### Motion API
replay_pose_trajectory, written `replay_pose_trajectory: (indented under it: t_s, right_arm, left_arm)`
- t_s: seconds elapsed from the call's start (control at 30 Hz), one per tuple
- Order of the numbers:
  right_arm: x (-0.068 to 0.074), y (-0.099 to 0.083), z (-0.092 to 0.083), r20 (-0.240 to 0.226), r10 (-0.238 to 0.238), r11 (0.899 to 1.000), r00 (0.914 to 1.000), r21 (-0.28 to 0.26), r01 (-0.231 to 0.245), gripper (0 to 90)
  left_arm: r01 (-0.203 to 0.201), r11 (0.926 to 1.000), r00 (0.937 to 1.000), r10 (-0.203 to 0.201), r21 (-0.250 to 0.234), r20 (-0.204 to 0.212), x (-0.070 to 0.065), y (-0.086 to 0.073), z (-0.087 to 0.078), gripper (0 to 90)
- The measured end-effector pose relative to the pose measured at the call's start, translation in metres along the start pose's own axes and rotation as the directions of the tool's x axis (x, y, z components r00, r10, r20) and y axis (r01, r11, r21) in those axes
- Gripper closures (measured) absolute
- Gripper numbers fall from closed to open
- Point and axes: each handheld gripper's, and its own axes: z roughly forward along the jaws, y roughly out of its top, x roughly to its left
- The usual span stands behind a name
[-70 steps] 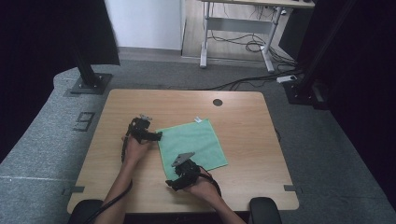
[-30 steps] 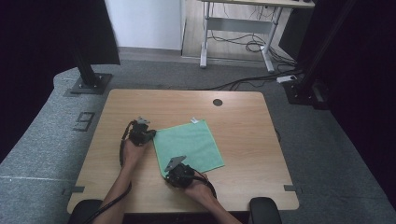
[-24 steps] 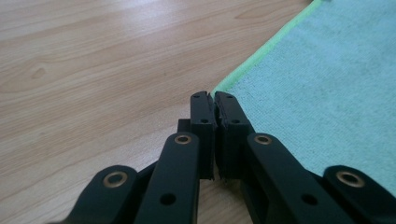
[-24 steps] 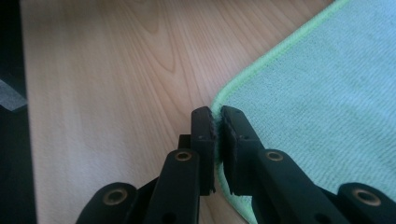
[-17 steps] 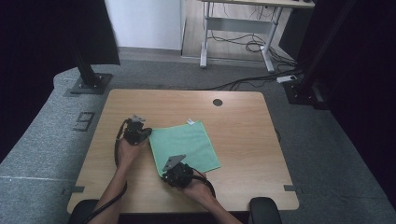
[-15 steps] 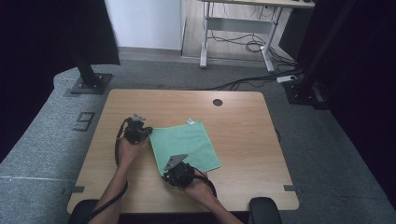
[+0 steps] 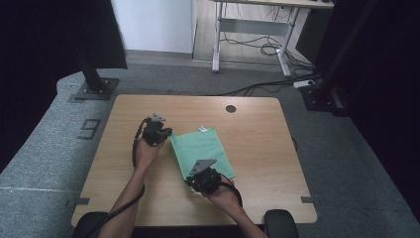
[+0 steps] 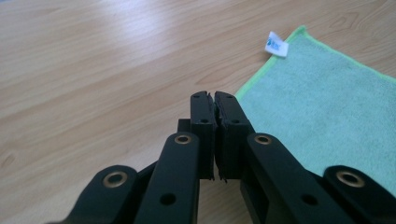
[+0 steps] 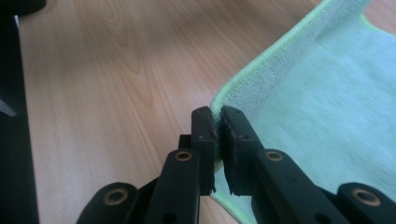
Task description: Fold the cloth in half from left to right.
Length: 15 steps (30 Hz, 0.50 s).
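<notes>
Green cloth (image 7: 203,151) mid-table, label corner far | left gripper (image 7: 166,133) clamped shut on its left far corner | right gripper (image 7: 200,183) pinched on near edge, hem lifting | paired corner grips likely to fold it.

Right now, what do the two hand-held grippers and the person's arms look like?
Both grippers are black. The left gripper has two flat jaws on linkage arms with brass-coloured pivot pins; the right gripper is built the same. Each carries a grey three-cornered plate on top and trails a black cable. The forearms are bare, no sleeves visible.
</notes>
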Motion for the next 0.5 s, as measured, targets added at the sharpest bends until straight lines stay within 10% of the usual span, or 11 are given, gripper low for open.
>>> replay_pose_trajectory:
  t_s: [0.5]
  right_arm:
    - [-0.029, -0.027, -0.032, 0.072, 0.067, 0.997, 0.9951, -0.032, -0.065, 83.1]
  left_arm:
    - [-0.067, 0.9976, 0.9976, 0.068, -0.017, 0.015, -0.030, 0.028, 0.026, 85.9]
